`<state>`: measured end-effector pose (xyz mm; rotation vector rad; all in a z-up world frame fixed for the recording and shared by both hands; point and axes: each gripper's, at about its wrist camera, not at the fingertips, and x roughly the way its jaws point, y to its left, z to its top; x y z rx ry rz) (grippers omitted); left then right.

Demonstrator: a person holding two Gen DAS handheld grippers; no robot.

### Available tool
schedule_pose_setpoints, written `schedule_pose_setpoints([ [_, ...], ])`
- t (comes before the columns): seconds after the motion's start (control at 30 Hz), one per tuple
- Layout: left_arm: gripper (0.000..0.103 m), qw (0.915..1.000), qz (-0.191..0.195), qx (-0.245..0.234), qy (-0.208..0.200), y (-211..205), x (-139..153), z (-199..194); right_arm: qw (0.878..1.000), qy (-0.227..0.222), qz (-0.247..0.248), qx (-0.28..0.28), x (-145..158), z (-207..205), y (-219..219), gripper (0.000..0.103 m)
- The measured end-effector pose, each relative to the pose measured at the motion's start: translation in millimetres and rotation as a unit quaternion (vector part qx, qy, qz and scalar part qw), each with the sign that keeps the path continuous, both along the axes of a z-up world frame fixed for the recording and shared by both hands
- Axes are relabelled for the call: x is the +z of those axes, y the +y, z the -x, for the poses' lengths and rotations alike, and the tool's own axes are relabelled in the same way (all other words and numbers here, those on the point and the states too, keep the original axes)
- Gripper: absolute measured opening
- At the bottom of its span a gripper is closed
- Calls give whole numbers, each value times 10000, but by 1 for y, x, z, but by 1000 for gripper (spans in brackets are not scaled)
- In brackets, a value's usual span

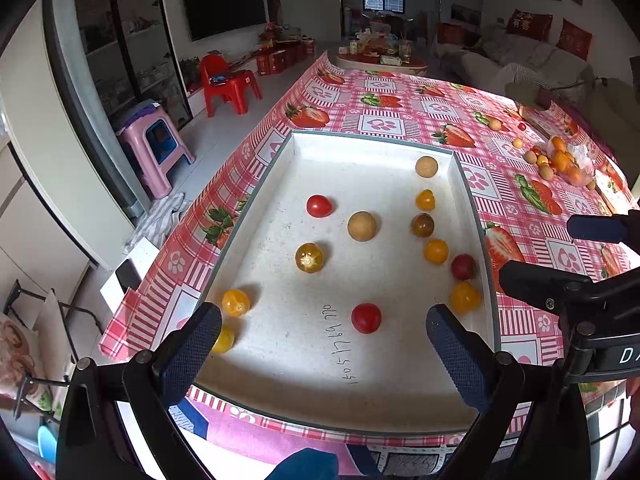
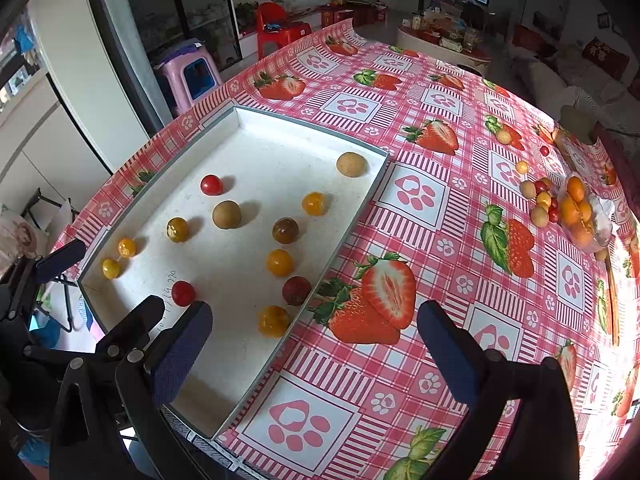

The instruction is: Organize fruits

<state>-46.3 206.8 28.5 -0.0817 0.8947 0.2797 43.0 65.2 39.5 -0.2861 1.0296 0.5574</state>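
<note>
Hovering wide open and empty, the left gripper (image 1: 324, 344) framed a red cherry tomato (image 1: 366, 318) in the white tray (image 1: 400, 400); the right gripper (image 2: 316, 344), equally spread, held nothing over the strawberry tablecloth (image 2: 420, 200).

A left tongs finger (image 1: 192, 354) half hides one yellow tomato (image 1: 225, 339)

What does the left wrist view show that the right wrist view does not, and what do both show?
Only the left wrist view shows handwritten digits fully on the tray floor. Only the right wrist view shows the tablecloth stretching right of the tray. Both show the white tray holding small tomatoes, the loose fruit pile far right, and each open, empty hand-held gripper.
</note>
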Motion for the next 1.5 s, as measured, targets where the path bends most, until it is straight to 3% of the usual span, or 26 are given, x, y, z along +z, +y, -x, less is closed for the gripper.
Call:
schedule_pose_setpoints([
  [0.6,103,9997,-62,-77,-219,-8,6,33,9997,-185,95,-128,2,34,-11,102],
  [1.13,103,9998,142,36,-106,-1,-6,45,9991,-297,36,-298,-5,51,-15,102],
  [1.5,103,9999,76,139,-39,1,-11,47,9995,-216,-21,-246,-11,52,-12,102],
])
